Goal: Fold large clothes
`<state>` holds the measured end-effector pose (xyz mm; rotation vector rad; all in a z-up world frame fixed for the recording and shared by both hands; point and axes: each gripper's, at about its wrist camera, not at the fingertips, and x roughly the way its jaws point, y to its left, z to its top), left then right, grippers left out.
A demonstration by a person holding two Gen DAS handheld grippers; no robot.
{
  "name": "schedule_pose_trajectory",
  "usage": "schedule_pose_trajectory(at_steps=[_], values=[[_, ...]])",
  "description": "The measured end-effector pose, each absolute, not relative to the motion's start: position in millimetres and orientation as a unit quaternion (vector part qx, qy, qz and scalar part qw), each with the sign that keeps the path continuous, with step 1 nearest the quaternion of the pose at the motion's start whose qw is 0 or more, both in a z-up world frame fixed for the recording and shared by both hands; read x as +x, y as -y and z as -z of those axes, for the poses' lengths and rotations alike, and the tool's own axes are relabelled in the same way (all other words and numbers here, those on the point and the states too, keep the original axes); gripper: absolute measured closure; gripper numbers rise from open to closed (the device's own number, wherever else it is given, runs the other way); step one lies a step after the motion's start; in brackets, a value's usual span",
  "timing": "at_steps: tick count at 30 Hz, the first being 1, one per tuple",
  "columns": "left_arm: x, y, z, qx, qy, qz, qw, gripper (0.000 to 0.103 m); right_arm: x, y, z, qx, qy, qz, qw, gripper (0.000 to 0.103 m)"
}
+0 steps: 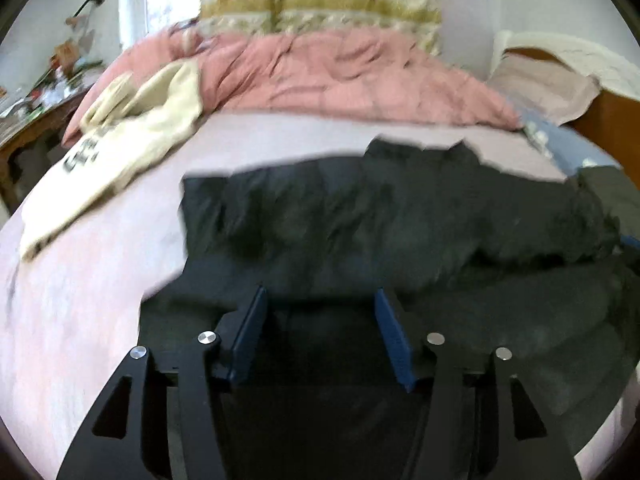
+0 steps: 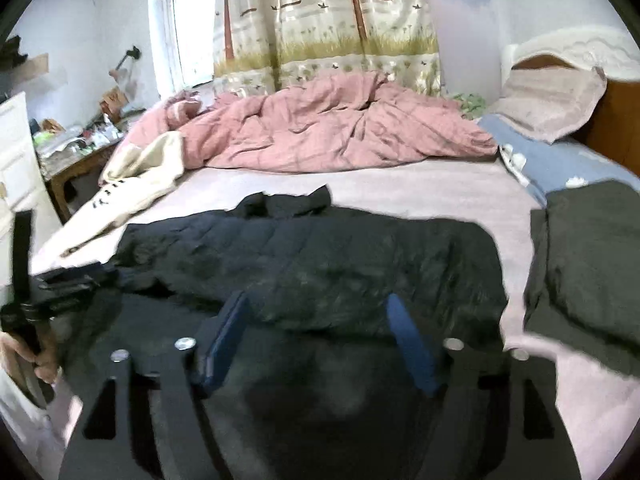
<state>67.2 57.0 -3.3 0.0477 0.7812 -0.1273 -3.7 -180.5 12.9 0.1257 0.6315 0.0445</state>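
A large black padded jacket (image 1: 360, 216) lies spread across the pale pink bed sheet (image 1: 80, 280); it also shows in the right wrist view (image 2: 320, 256). My left gripper (image 1: 320, 296) is open over the jacket's near part, nothing between its blue pads. My right gripper (image 2: 316, 300) is open above the jacket's near edge, also empty. The left gripper's body (image 2: 24, 280) shows at the left edge of the right wrist view, beside the jacket's left end.
A cream garment with dark lettering (image 1: 112, 148) lies at the left of the bed. A crumpled pink duvet (image 2: 320, 124) fills the far side. A folded dark green garment (image 2: 588, 264) lies at the right. A cluttered wooden side table (image 2: 80, 152) stands left.
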Motion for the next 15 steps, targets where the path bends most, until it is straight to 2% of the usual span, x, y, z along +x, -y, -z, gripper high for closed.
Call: schedule_pose_trajectory(at_steps=[7,15], values=[[29,-71,31,0.016,-0.397,0.039,0.917,0.047,-51,183,9,0.044,-0.313,0.037,0.948,0.028],[-14,-79,28,0.015,-0.370,0.037,0.928,0.048,-84,186,24,0.042,-0.337,0.028,0.940,0.026]])
